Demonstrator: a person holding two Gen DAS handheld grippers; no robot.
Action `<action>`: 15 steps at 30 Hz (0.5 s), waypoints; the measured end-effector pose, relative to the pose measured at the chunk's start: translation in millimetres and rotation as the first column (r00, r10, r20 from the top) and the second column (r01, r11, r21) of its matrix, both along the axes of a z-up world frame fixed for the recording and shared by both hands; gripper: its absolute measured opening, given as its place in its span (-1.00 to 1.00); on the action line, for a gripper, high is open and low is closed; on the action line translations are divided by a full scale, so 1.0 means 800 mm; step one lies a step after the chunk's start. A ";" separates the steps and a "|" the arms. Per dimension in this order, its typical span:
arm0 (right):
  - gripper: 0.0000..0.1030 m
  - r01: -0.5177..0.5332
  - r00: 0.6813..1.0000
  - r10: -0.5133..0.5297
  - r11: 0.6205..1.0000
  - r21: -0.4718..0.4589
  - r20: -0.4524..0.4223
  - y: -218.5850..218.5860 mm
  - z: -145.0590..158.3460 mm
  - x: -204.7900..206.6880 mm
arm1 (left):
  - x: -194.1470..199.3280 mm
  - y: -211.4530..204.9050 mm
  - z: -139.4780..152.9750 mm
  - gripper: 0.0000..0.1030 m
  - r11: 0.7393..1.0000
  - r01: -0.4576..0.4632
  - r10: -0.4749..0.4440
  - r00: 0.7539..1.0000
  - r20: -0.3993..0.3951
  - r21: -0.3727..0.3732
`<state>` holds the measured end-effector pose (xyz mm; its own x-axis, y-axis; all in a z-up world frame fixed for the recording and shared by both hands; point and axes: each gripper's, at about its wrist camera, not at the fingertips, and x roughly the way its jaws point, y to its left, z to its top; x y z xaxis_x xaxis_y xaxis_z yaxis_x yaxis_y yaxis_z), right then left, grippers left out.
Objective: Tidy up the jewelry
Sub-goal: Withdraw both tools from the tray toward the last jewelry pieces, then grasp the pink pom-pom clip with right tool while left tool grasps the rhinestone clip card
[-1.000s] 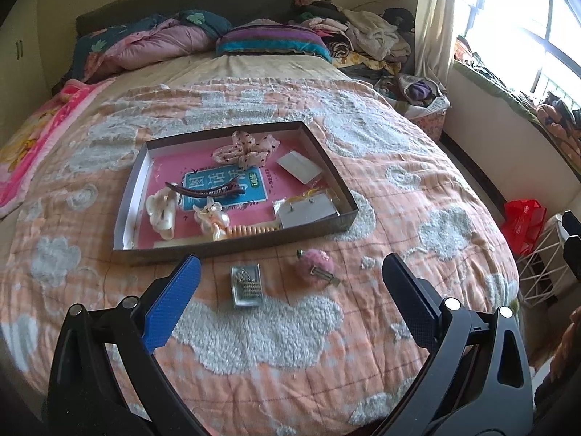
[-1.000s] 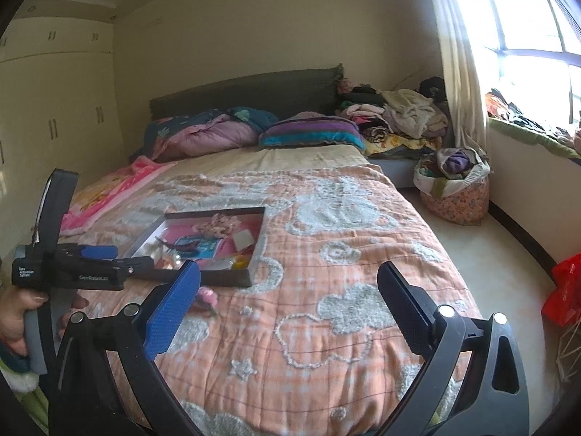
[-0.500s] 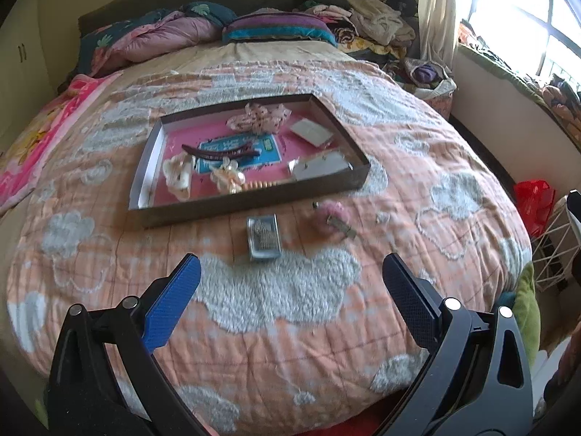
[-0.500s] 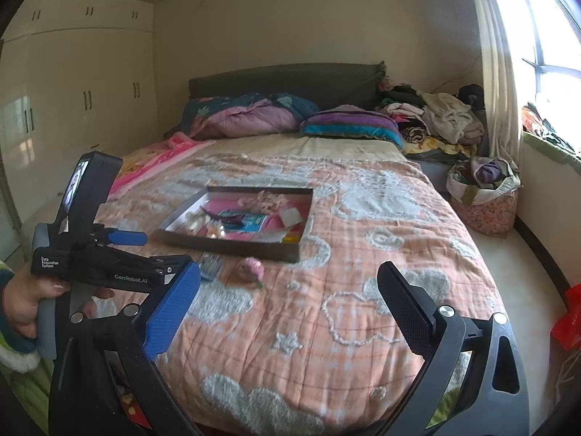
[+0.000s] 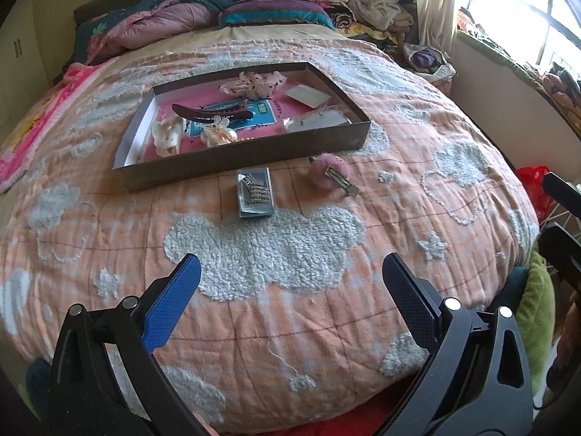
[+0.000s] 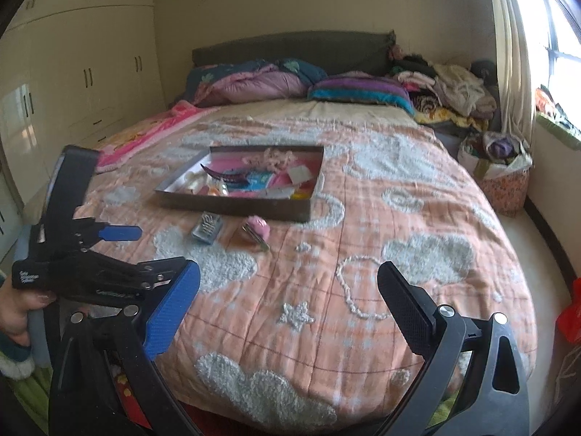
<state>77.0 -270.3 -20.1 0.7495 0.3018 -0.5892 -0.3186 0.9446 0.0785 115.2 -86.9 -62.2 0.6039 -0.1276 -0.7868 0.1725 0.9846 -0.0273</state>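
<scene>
The left gripper (image 5: pixel 290 276) hangs with its jaws spread wide and nothing between them, above the near edge of the bed's peach quilt (image 5: pixel 417 167). The right gripper (image 6: pixel 288 283) is likewise spread wide and empty, over the same quilt, and in its view the left gripper shows from the side at the left edge, held in a person's hand (image 6: pixel 16 309).

Taking the shallow tray (image 5: pixel 250 154) on the quilt as the landmark: just in front of its near wall lies a small clear packet of sparkly hair clips (image 5: pixel 254 192), flat on the quilt and apart from the wall. To the right of that packet, also just in front of the tray's near wall, lies a fluffy pink pom-pom clip (image 5: pixel 332 174) with its metal clasp pointing away from the tray.

Inside the tray, on a pink liner, a long dark hair claw (image 5: pixel 212 113) lies across the middle. A white claw clip (image 5: pixel 167 136) sits near the left wall, and a cream flower clip (image 5: pixel 218 134) lies beside it, close to the near wall. A spotted fabric bow (image 5: pixel 258 81) rests by the far wall, and two clear packets (image 5: pixel 319 121) lie at the right end.

Beyond the tray, pillows and folded bedding (image 5: pixel 174 18) are heaped at the head of the bed.
</scene>
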 end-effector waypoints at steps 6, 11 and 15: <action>0.89 0.039 0.996 -0.039 0.999 0.001 -0.084 -0.009 -0.026 0.037 | 0.008 0.015 -0.012 0.82 1.000 -0.022 0.022 1.000 0.009 0.022; 0.89 0.040 0.987 -0.035 0.999 0.032 -0.155 -0.009 -0.044 0.074 | 0.025 0.032 -0.023 0.82 0.999 -0.040 0.040 0.999 -0.008 0.001; 0.89 -0.009 0.977 0.026 0.997 0.081 -0.214 0.009 -0.060 0.114 | 0.040 0.036 -0.024 0.82 0.999 -0.029 0.029 1.000 0.005 -0.020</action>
